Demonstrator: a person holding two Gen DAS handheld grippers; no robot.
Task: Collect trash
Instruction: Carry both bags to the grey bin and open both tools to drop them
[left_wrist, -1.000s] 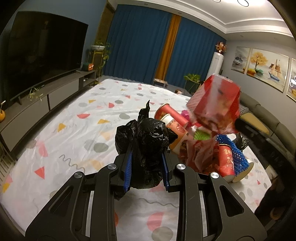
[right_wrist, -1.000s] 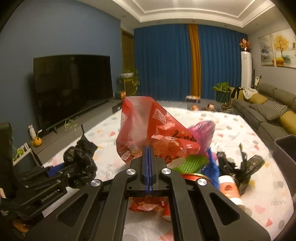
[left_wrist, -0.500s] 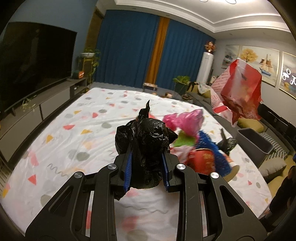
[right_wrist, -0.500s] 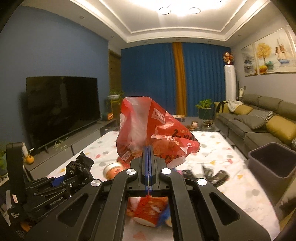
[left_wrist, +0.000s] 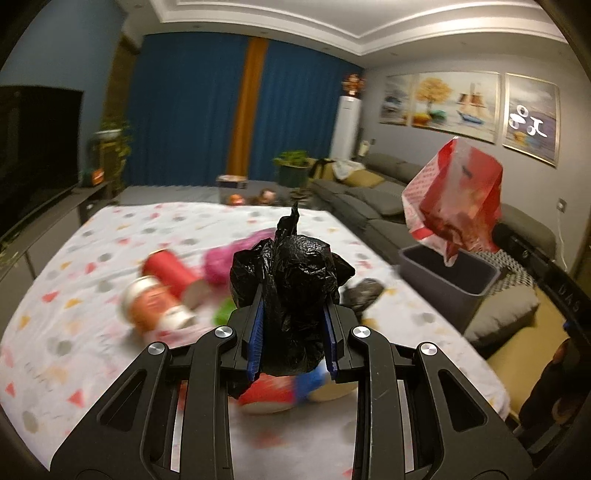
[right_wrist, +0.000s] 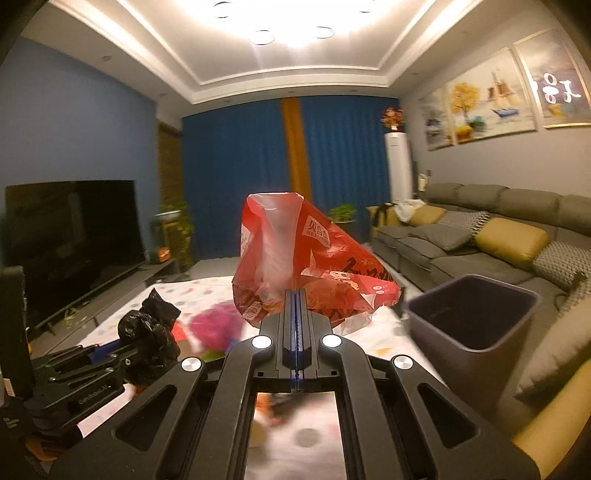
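Two pieces of trash are in hand, none visibly binned yet. The right gripper (right_wrist: 296, 314), jaws pressed together on a red plastic bag (right_wrist: 314, 273), holds it up just left of the grey bin (right_wrist: 476, 317). The left gripper (left_wrist: 293, 332) pinches a black bag (left_wrist: 291, 291) over the surface (left_wrist: 74, 295), where cups (left_wrist: 155, 306), a pink wad (left_wrist: 229, 258) and another black scrap (left_wrist: 364, 291) remain.

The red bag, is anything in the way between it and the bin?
Nothing visible. The red bag, pinched in the right gripper, hangs in open air just above the gray bin, whose open top shows nothing covering it.
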